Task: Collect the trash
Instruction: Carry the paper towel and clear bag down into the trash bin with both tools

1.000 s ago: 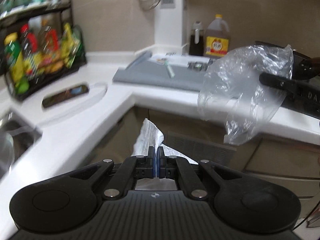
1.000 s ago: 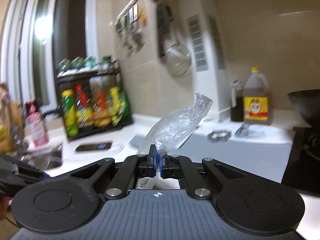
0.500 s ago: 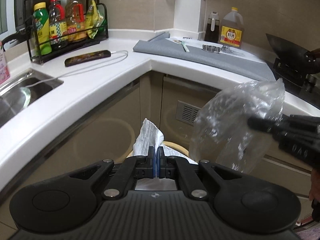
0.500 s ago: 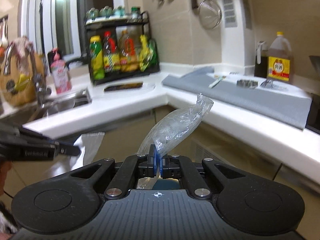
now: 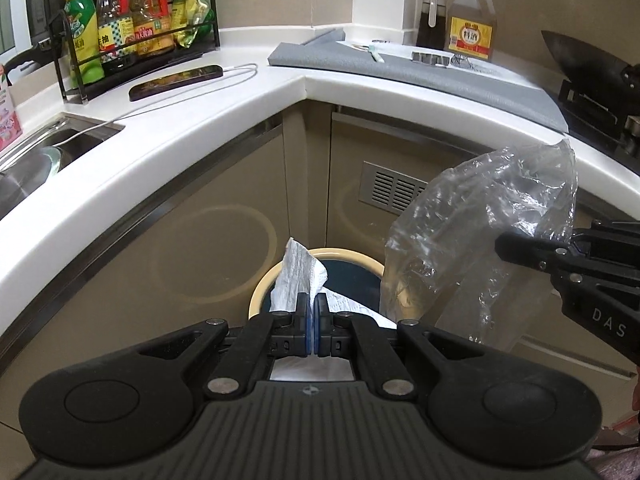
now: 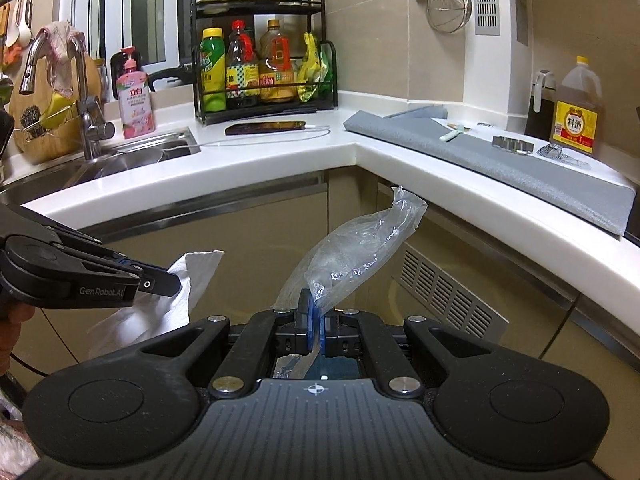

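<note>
Both hands have sunk from the level of the white kitchen surface to in front of the cabinet doors below its inner corner, and a round bin with a cream rim and dark inside has come into sight on the floor. The left gripper is pressed together, pinching a crumpled white paper towel that hangs directly over the bin's opening. Just beside it, the right gripper is pinching a crinkled clear plastic bag, which hangs above the bin's right rim. Judging from this, both pieces of trash are positioned for dropping; letting go should land the towel inside, while the light bag may drift past the rim. A few small items remain on the grey mat at the surface's far right side.
</note>
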Demonstrator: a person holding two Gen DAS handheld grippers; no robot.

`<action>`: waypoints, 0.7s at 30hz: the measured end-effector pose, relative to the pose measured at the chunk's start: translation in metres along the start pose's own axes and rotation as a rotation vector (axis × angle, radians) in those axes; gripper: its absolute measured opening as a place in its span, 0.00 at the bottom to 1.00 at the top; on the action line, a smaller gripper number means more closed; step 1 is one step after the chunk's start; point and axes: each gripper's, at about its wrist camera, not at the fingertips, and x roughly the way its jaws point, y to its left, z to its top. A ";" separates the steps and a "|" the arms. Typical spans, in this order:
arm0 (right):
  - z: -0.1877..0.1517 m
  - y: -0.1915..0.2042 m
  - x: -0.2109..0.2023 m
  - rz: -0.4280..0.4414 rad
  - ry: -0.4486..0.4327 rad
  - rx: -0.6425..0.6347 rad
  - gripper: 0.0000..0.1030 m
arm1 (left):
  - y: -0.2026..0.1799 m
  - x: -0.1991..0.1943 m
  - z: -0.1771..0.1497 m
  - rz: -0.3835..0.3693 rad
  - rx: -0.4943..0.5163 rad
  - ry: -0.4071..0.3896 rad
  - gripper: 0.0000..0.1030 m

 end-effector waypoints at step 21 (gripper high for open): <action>-0.003 0.001 0.013 0.004 0.040 0.008 0.04 | -0.005 0.008 -0.003 -0.001 -0.002 0.021 0.01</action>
